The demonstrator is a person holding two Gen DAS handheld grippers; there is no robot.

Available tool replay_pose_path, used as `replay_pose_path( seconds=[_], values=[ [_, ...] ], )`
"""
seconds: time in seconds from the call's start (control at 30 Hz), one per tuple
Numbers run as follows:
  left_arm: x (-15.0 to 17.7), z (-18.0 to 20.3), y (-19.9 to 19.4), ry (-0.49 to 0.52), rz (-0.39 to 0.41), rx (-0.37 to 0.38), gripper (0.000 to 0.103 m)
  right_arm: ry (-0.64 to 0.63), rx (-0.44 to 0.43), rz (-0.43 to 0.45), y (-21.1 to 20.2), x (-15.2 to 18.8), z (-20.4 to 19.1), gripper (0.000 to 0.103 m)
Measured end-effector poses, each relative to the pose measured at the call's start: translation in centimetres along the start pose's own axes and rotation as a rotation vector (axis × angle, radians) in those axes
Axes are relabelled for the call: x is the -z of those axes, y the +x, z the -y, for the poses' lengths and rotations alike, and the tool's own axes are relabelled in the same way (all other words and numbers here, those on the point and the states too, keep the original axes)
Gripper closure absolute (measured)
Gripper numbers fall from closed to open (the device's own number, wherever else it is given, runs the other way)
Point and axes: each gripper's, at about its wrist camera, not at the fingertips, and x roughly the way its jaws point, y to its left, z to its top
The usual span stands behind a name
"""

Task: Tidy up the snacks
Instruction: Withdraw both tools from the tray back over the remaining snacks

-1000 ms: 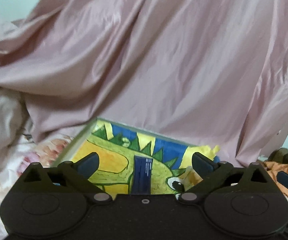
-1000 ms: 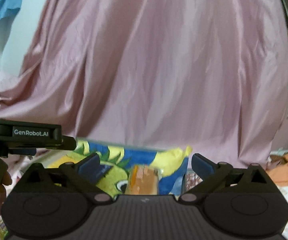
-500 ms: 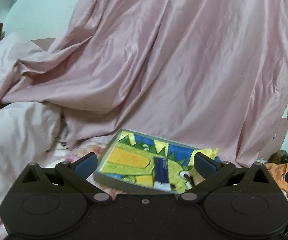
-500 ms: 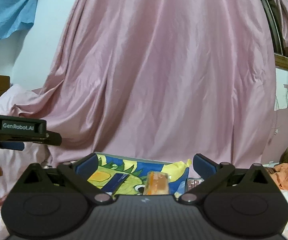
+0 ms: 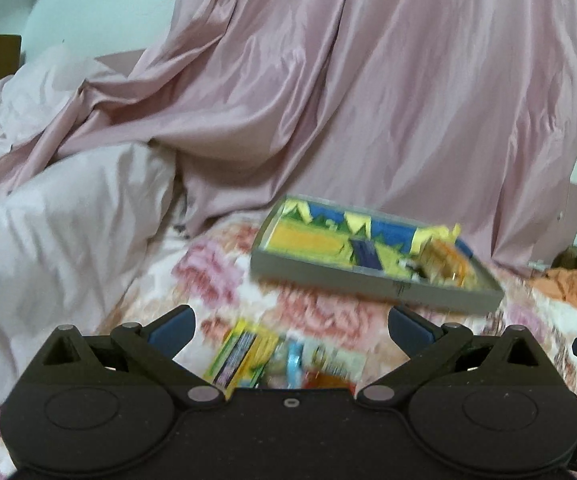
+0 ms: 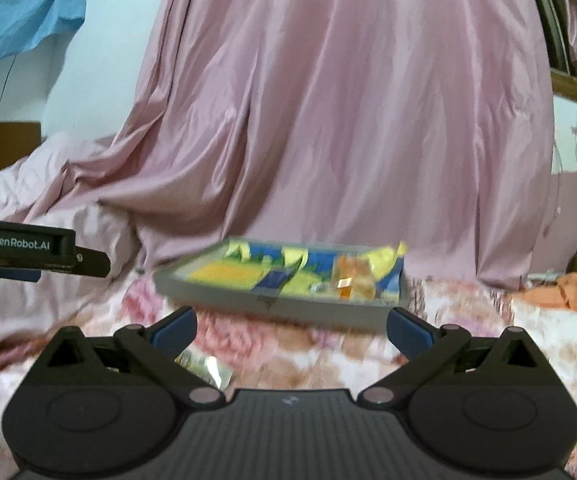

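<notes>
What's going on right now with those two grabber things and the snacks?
Left gripper and right gripper: jaws open, empty. Tray holds two snacks; loose snack packets lie on the floral bedspread under the left. Path clear.

Grey tray [image 5: 368, 278], floral pink bedsheet [image 5: 224, 280]

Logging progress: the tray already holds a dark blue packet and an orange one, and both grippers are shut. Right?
Not quite: the jaws of both grippers stand open, as each wrist view shows. The tray does hold the dark blue packet and the orange packet.
</notes>
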Motion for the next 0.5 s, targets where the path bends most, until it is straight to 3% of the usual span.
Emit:
replay_pose_path(
  seconds=[0.5],
  values=[
    [6.0,-3.0,1.2,0.060,-0.168,-0.027,0.001,-0.074,-0.021,-0.241,0.1,4.3,-3.3,0.000]
  ],
)
